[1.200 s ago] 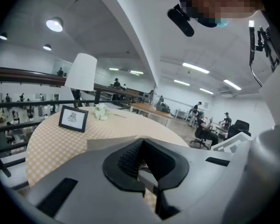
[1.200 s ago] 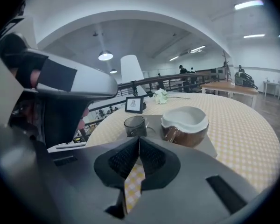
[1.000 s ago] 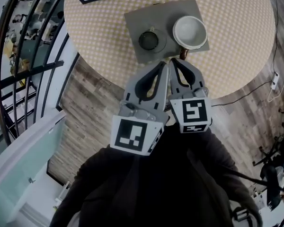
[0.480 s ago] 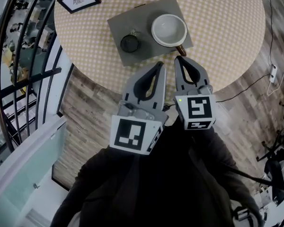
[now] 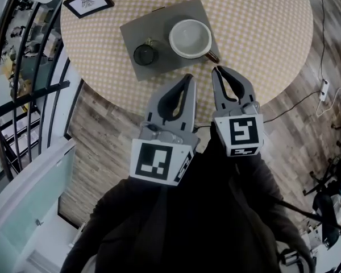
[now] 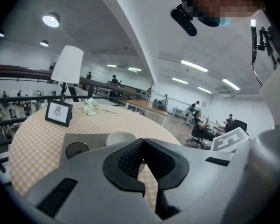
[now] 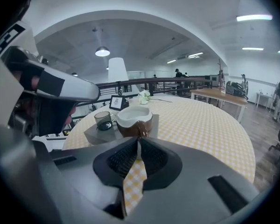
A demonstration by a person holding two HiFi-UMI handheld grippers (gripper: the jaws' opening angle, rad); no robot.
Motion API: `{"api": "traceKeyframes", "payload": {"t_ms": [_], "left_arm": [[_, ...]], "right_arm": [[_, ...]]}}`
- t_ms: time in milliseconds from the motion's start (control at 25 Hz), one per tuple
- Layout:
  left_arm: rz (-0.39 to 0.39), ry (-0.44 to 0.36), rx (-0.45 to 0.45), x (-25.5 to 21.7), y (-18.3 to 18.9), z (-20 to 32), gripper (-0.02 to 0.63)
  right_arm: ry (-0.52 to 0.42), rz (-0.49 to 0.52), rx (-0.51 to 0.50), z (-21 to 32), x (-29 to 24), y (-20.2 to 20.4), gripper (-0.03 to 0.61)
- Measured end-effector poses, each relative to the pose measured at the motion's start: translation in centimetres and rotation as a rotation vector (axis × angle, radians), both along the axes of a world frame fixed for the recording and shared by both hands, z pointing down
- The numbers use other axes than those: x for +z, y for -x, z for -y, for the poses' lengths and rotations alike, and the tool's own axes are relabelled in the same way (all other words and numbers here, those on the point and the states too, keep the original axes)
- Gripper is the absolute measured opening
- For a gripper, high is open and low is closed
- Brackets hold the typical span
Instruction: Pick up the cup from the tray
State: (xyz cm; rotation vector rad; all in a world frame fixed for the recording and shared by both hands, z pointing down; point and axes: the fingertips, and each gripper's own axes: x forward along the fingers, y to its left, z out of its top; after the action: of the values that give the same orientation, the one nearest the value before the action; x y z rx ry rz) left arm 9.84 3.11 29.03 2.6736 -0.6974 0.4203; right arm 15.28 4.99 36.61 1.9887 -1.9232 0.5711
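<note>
Cup [image 5: 190, 38] stands upright on the grey tray [image 5: 159, 17], in the tray's right half as the head view shows it. It is brown outside and white inside, and the white interior shows down to the bottom. Its handle [image 5: 213, 56] sticks out at about 4 o'clock from the bowl, past the tray's near edge.

A small dark glass [image 5: 143, 54] shares the tray at 8 o'clock from the cup, close beside it but apart. You cannot tell from these views whether it holds anything. The tray lies flat on the round table [image 5: 256, 33] with its checked cloth, near the table's edge on your side.

Your right gripper [image 5: 217, 70] has its jaws closed tip to tip, with only checked cloth showing behind the slit lower down. Its tips point at 12 o'clock and sit just short of the handle, not touching it. Your left gripper [image 5: 187, 78] is likewise closed with nothing between its pads. It sits at 9 o'clock from the right one and aims toward the tray's near edge, at the table rim.

A framed picture [image 5: 88, 1] stands at 10 o'clock from the tray, well apart. In the left gripper view a white-shaded lamp [image 6: 67, 64] and a bunch of white flowers [image 6: 89, 106] stand on the far side of the table. A dark railing [image 5: 23, 90] runs at 9 o'clock, off the table. Nothing lies between the right gripper's tips and the handle.
</note>
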Motion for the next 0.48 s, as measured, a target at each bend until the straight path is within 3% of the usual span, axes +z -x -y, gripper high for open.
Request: {"api": "traceKeyframes", "payload": {"t_ms": [160,280,480], "left_arm": [[-0.005,0.018,-0.010,0.3,-0.6,-0.5,0.006],[-0.007,0.028,-0.031,0.7,-0.8,-0.2,0.006],[-0.010,0.084,-0.070,1.7,-1.0,0.4,0.006]], "right_arm": [[-0.015,-0.021,-0.056,0.3,-0.2,-0.7,0.015],[0.007,-0.014,-0.073,0.9,0.5,-0.9,0.087],[0.017,-0.038,-0.101,2.4,1.6,-1.2,0.087]]}}
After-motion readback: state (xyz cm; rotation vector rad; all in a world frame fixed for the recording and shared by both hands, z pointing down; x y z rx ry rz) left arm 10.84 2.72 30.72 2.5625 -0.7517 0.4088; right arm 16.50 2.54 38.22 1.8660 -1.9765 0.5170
